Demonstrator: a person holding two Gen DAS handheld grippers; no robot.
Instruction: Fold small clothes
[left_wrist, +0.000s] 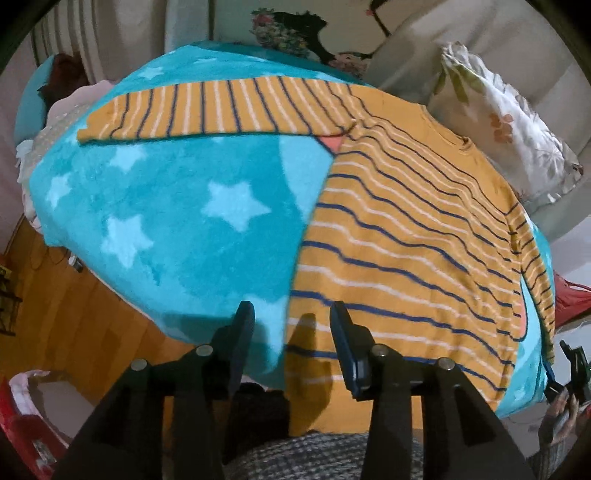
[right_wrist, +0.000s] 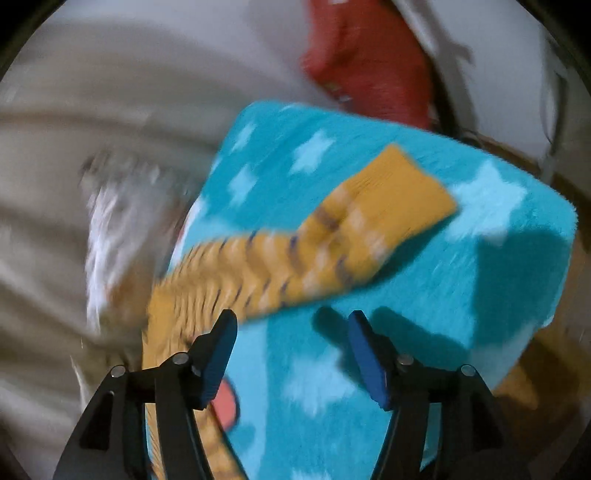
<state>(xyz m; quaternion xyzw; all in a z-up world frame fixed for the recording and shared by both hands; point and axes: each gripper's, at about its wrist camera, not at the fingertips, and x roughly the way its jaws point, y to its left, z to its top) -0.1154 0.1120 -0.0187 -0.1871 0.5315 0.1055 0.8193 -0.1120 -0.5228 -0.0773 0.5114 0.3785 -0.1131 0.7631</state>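
A small mustard-yellow sweater (left_wrist: 402, 236) with blue and white stripes lies flat on a turquoise star blanket (left_wrist: 173, 206). One sleeve (left_wrist: 207, 109) stretches out to the far left. My left gripper (left_wrist: 291, 314) is open and empty, hovering over the sweater's near left hem corner. In the right wrist view, which is blurred, the other sleeve (right_wrist: 314, 243) lies across the blanket (right_wrist: 461, 266) with its plain cuff (right_wrist: 410, 184) pointing away. My right gripper (right_wrist: 291, 323) is open and empty just short of that sleeve. It also shows at the far right of the left wrist view (left_wrist: 570, 373).
A floral pillow (left_wrist: 509, 122) lies beyond the sweater against a beige sofa. More clothes (left_wrist: 62, 96) are piled at the blanket's far left. A red basket (left_wrist: 26, 424) stands on the wooden floor (left_wrist: 74, 317) at lower left. A red item (right_wrist: 373, 62) lies beyond the blanket's corner.
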